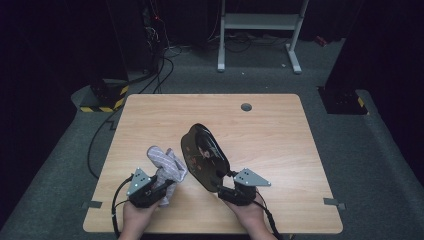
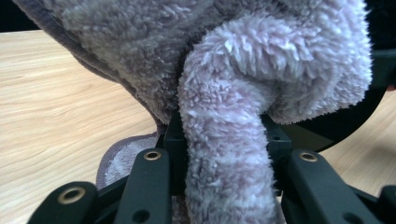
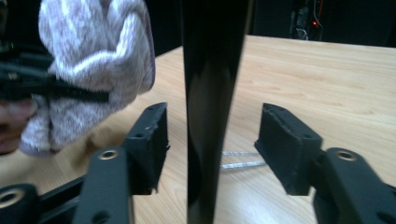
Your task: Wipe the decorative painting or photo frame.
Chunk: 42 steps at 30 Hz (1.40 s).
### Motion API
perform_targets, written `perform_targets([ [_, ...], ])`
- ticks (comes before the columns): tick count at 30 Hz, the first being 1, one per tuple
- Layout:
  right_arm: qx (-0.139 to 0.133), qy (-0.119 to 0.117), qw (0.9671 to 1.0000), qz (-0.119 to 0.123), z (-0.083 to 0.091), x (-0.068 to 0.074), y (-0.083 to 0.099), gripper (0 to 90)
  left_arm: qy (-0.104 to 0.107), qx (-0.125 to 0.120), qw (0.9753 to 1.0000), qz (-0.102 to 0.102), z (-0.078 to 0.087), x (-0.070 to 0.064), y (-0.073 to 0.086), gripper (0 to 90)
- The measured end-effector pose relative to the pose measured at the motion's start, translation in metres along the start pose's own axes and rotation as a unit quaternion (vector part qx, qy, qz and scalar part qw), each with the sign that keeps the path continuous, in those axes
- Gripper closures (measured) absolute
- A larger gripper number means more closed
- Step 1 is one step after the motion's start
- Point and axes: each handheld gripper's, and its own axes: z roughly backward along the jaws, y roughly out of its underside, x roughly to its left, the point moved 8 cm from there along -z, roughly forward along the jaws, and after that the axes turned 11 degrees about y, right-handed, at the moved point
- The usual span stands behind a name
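Near the front edge of the light wooden tabletop (image 1: 280, 125), both hand-held grippers are engaged. The left hand-held gripper (image 1: 162, 192) is clenched on a fluffy lilac-grey terry cloth (image 1: 167, 164); in the left gripper view a roll of the cloth (image 2: 224, 154) is pinched between the black jaws, the rest bunched above them. The glossy black round plate (image 1: 204, 156) stands on edge, tilted, over the tabletop's front middle, its lower rim at the right hand-held gripper (image 1: 226, 187). In the right gripper view the plate (image 3: 210, 102) runs edge-on between the jaws, with a gap visible on either side, so I cannot tell whether that gripper is truly clamped or merely cradling the rim lower down. Key relation: the cloth sits just left of the plate's face, near or perhaps touching it; the plate's long axis runs from the near right up and away to the left. Judgement: wiping means pushing the cloth rightward onto the face, left hand nearer.
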Motion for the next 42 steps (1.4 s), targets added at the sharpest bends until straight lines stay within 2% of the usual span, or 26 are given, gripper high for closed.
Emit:
perform_targets([
  [2,-0.006,-0.001,1.0,-0.003,-0.003,0.001,-0.005,47.9,-0.004,-0.001,1.0,0.003,0.005,0.001,0.002,64.0],
  [6,-0.023,-0.005,0.9997,-0.007,-0.007,0.004,-0.015,59.6,-0.015,-0.002,0.9999,0.007,0.017,0.005,0.005,63.9],
  [9,-0.02,-0.013,0.9996,-0.014,-0.01,0.005,-0.017,67.4,-0.023,-0.003,0.9997,0.012,0.023,0.008,0.009,63.8],
  [11,-0.017,-0.013,0.9997,-0.015,-0.012,0.006,-0.017,78.5,-0.026,-0.002,0.9995,0.015,0.026,0.01,0.01,63.8],
  [12,-0.018,-0.011,0.9997,-0.016,-0.013,0.006,-0.017,79.7,-0.028,-0.002,0.9995,0.015,0.028,0.01,0.011,63.8],
  [13,-0.018,-0.005,0.9997,-0.015,-0.013,0.005,-0.017,80.5,-0.03,-0.004,0.9994,0.016,0.029,0.011,0.011,63.8],
  [15,-0.017,-0.01,0.9997,-0.012,-0.014,0.006,-0.018,80.7,-0.033,-0.005,0.9993,0.016,0.032,0.012,0.011,63.8],
  [19,-0.023,-0.004,0.9996,-0.016,-0.013,0.006,-0.02,81.0,-0.036,-0.006,0.9992,0.017,0.034,0.013,0.011,63.8],
  [26,-0.033,-0.009,0.9994,-0.003,0.003,0.011,-0.022,81.1,-0.035,-0.013,0.9991,0.019,0.034,0.015,0.008,63.8],
  [39,-0.041,-0.02,0.9989,-0.011,0.018,0.005,-0.007,80.2,-0.013,-0.018,0.9997,0.014,0.016,0.012,-0.005,63.8],
  [42,-0.043,-0.021,0.9988,-0.006,0.021,0.005,-0.005,79.4,-0.002,-0.022,0.9995,0.021,0.013,0.01,-0.008,63.9],
])
